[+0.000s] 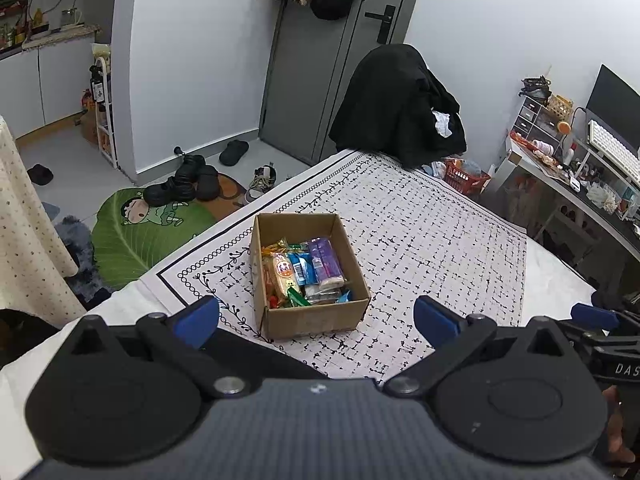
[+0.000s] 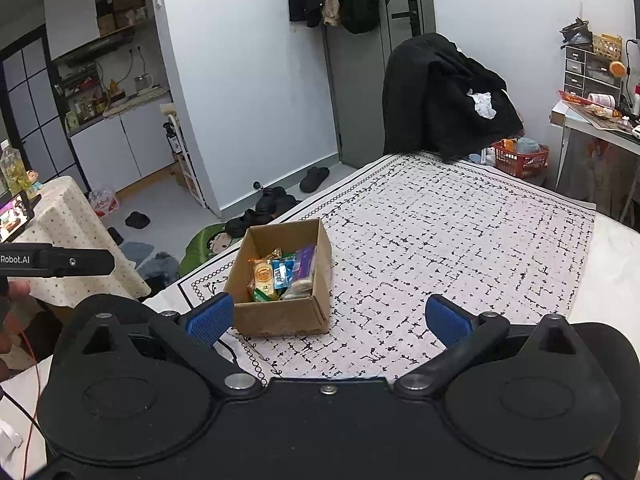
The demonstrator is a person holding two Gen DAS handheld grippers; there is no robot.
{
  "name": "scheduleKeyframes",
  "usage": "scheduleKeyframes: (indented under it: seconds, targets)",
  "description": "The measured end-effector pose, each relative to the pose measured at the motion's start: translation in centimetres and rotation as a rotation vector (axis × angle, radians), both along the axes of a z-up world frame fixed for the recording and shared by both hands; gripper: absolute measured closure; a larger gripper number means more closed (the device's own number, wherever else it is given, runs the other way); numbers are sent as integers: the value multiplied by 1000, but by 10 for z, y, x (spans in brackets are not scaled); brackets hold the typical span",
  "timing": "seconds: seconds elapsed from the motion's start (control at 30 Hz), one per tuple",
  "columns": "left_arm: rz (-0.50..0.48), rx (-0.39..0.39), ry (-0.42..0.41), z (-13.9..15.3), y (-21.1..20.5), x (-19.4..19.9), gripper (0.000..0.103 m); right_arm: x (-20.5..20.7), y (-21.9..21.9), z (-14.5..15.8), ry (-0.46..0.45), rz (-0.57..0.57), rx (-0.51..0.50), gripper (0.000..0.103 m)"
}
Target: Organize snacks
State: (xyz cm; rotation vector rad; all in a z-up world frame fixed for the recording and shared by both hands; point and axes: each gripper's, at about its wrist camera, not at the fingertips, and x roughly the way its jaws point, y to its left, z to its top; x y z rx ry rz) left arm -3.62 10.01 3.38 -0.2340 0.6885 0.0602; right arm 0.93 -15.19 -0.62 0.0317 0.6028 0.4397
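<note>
An open cardboard box [image 1: 276, 322] stands on the patterned cloth [image 1: 420, 240] and holds several snack packets: a purple packet [image 1: 326, 260], a blue one [image 1: 302, 266] and an orange-yellow one [image 1: 280, 274]. My left gripper [image 1: 316, 316] is open and empty, held back from the box's near side. The box also shows in the right wrist view [image 2: 280, 318] with the snacks [image 2: 280, 274] inside. My right gripper [image 2: 328, 318] is open and empty, near the box's front right.
A chair draped in black clothes [image 1: 400, 104] stands past the cloth's far edge. A red basket [image 1: 464, 178] and a cluttered desk [image 1: 576, 184] are on the right. Shoes [image 1: 184, 180] and a green mat [image 1: 136, 236] lie on the floor to the left. The other gripper's tip shows at the right edge [image 1: 596, 316].
</note>
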Motion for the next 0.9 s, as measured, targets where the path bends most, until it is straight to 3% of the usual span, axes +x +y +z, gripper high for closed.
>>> scheduleKeyframes:
  seconds: [0.9]
  targets:
    - [-11, 53, -10, 3, -10, -2, 0, 8, -9, -7, 21, 8, 35, 0]
